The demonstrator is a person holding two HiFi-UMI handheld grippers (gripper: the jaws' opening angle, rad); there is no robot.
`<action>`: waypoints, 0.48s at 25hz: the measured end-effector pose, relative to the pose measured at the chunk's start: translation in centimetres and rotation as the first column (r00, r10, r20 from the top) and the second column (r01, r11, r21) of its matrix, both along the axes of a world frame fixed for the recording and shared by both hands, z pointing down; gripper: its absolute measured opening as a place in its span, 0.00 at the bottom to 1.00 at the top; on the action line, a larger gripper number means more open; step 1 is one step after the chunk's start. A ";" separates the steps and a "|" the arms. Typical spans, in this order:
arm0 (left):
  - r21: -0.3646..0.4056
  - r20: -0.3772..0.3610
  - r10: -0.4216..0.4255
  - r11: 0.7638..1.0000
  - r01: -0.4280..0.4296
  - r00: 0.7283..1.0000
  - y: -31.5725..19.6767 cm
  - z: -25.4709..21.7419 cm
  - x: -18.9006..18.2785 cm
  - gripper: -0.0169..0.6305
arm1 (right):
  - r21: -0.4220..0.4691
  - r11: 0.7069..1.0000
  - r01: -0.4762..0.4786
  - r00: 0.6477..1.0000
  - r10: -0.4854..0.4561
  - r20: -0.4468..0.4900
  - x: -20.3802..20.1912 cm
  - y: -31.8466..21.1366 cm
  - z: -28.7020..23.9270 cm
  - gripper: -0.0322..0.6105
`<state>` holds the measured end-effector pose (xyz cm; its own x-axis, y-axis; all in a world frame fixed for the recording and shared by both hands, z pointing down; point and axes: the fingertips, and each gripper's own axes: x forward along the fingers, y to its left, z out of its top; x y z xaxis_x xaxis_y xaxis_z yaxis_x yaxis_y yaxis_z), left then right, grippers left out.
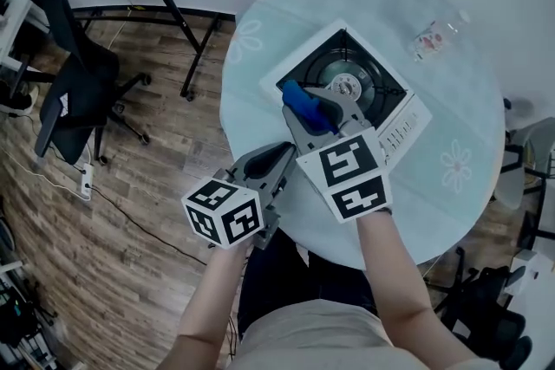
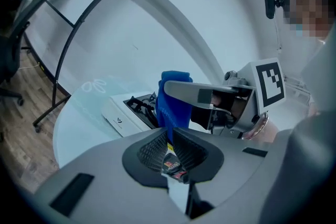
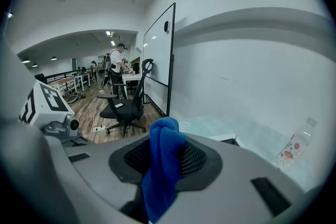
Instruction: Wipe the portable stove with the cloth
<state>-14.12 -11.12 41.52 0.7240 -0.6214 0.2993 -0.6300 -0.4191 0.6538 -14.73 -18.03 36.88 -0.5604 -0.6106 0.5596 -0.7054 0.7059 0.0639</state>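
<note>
Head view shows the right forearm stretched out over the table (image 1: 451,186), the right tool (image 1: 310,110) pinching the bunched blue cloth (image 1: 302,102) over the near-left part of the portable stove (image 1: 401,127); the left tool (image 1: 279,156), jaws pressed together, is held lower at the table's near edge, just beside it

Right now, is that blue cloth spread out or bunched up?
Bunched up: the right claw pinches the blue cloth as a crumpled wad over the portable stove, not laid flat.
</note>
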 end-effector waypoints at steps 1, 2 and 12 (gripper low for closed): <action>0.011 0.002 -0.002 1.000 0.002 1.000 0.2 -0.4 0.3 0.10 | 0.014 1.000 -0.004 1.000 0.004 0.019 0.6 0.2 -0.8 0.24; 0.024 0.001 -0.002 1.000 0.002 1.000 0.5 -0.9 0.7 0.10 | 0.026 1.000 -0.009 0.999 0.008 0.038 1.2 0.5 -1.5 0.24; 0.177 0.008 -0.005 0.984 0.004 1.000 2.7 -6.1 4.3 0.10 | 0.088 0.996 -0.002 0.964 -0.021 0.264 7.2 3.3 -8.1 0.24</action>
<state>-9.84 -8.46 35.39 0.7189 -0.6685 0.1905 -0.6374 -0.5246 0.5643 -7.49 -14.70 28.74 -0.6870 -0.6444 0.3359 -0.6988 0.7126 -0.0622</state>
